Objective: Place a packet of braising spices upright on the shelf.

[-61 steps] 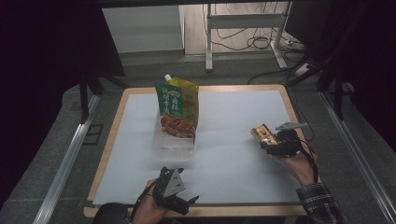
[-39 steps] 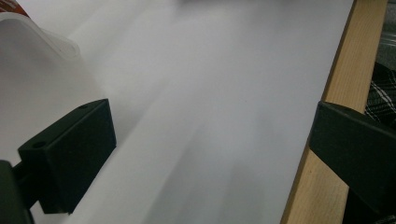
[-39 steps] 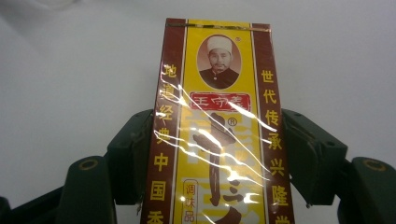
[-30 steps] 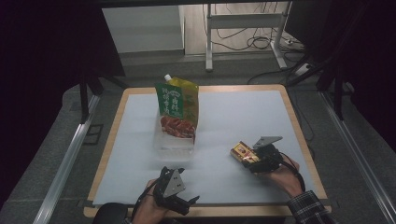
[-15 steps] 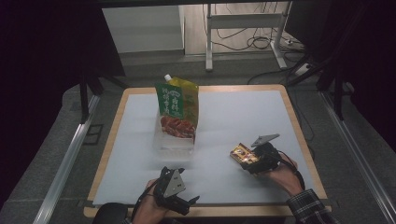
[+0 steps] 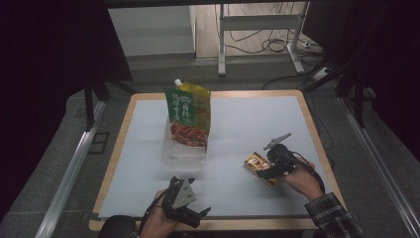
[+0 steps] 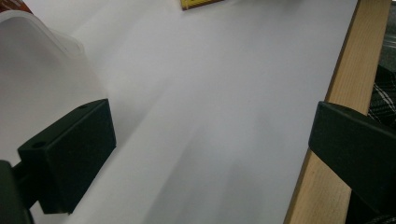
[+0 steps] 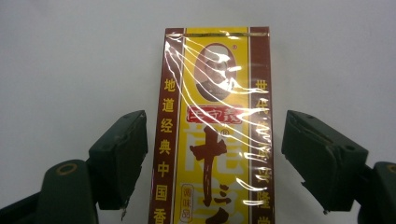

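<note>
Right gripper (image 8: 212, 163) has just been opening: jaws now stand clear either side of the yellow spice box (image 8: 215, 130), lying flat on the white mat (image 6: 247, 129). We should back straight off, no nudging. Left gripper (image 6: 190, 210) wide, empty.

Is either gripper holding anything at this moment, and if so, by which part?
Nothing is held. The right gripper straddles the yellow box, but its jaws have just been opening and stand clear of both long sides. The left gripper is open over the white mat.
</note>
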The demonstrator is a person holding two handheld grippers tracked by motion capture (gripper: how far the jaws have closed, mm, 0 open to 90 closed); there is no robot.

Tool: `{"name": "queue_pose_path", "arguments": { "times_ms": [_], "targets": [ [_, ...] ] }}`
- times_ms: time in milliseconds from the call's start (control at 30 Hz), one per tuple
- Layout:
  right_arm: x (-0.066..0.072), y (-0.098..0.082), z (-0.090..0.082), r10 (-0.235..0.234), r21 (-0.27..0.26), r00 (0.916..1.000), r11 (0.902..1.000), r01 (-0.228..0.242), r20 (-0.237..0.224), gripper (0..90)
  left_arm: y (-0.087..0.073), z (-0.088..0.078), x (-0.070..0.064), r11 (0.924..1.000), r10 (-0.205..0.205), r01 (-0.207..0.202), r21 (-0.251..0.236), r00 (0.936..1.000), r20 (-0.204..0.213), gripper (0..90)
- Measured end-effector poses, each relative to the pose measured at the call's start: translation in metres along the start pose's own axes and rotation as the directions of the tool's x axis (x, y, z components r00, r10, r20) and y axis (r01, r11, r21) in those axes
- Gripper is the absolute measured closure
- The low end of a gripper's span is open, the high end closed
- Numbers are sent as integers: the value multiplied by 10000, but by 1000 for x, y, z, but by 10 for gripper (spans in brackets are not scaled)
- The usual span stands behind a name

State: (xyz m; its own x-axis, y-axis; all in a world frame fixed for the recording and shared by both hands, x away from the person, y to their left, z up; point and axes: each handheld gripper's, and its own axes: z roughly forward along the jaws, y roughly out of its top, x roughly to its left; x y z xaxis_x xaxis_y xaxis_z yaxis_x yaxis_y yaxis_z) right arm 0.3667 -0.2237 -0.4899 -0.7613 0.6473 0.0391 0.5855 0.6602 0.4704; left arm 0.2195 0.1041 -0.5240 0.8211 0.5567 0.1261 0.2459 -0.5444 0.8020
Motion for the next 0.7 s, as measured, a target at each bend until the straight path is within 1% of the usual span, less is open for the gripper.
{"name": "queue_pose_path", "arguments": {
  "times_ms": [167, 300, 367, 500, 567, 700],
  "targets": [
    [1, 13, 3, -199, 575, 9998, 9982, 193, 94, 232, 0, 0, 0, 10000, 16, -16, 54, 10000, 7, 6],
    [2, 22, 6, -292, 1047, 9995, 9941, 282, 80, 236, 0, 0, 0, 10000, 28, -28, 51, 10000, 16, 6],
    [3, 27, 8, -417, 1311, 9991, 9905, 405, 68, 239, 0, 0, 0, 10000, 31, -31, 65, 10000, 21, 6],
    [5, 37, 12, -654, 1885, 9978, 9801, 619, 123, 242, 0, 0, 0, 9999, 53, -53, 104, 10000, 47, 6],
    [5, 41, 16, -695, 2211, 9975, 9730, 659, 86, 246, 0, 1, 0, 9999, 64, -64, 119, 10000, 53, 6],
    [5, 48, 24, -785, 2785, 9968, 9578, 706, 173, 252, 0, 1, 0, 9999, 64, -65, 122, 10000, 67, 6]
  ]
}}
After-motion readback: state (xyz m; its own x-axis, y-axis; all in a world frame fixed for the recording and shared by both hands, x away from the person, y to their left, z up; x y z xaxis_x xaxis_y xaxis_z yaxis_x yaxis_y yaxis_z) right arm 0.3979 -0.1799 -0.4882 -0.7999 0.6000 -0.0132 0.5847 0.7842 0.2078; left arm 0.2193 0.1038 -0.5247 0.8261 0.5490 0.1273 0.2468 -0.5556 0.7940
